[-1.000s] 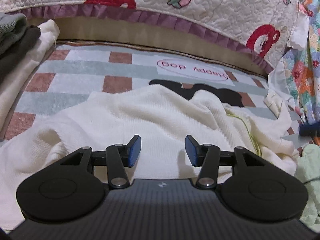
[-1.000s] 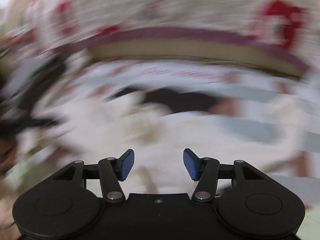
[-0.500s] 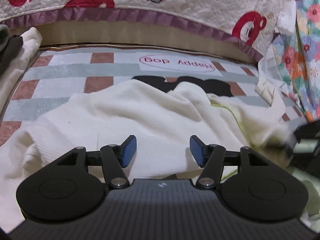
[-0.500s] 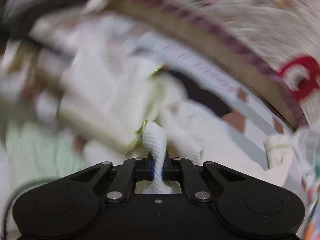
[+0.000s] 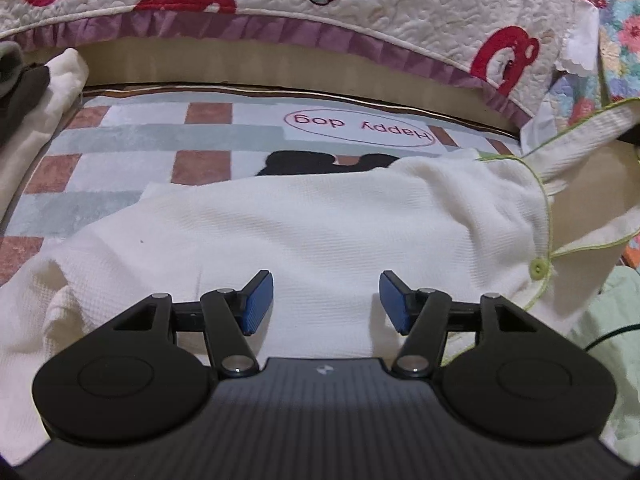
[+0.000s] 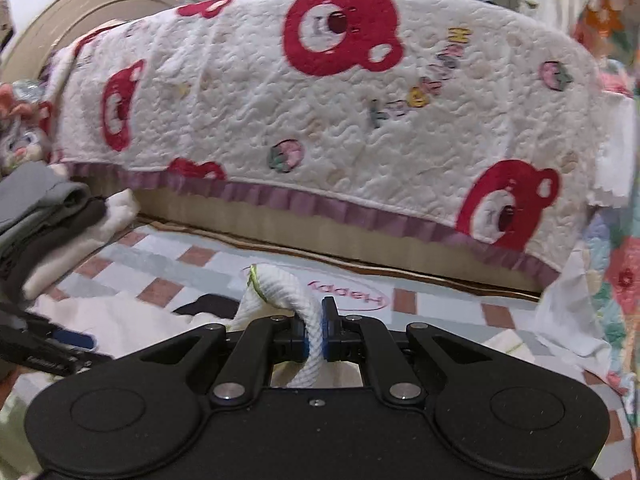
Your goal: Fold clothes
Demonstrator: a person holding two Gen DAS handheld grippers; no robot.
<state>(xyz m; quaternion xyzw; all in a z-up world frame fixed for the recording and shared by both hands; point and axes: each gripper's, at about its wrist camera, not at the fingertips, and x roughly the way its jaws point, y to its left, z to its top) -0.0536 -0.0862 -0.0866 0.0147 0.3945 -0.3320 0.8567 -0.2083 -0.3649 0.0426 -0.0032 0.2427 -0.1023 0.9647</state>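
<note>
A checked mat (image 5: 120, 152) in pale blue, white and brick red is covering the floor, with an oval "Happy dog" label (image 5: 360, 130) printed on it near the far edge. Behind it a quilted bedspread (image 6: 320, 120) with red bear heads, strawberries and a purple frill is hanging over a beige bed base. At the far left a stack of folded clothes (image 6: 48, 224), grey, dark and cream, is sitting on the mat.

The cream waffle garment (image 5: 304, 240) with lime-green piping is lying spread across the mat's near half, just under the left gripper (image 5: 326, 300), whose jaws are standing apart with nothing between them. The right gripper (image 6: 314, 332) is clenching a bunched strip of the same garment, which is arching up out of its pads.

A black shape on the mat is lying partly hidden under the garment's far edge. At the right, floral fabric (image 5: 624, 40) and something pale green are running out of view, and the stack's left side is cut off.
</note>
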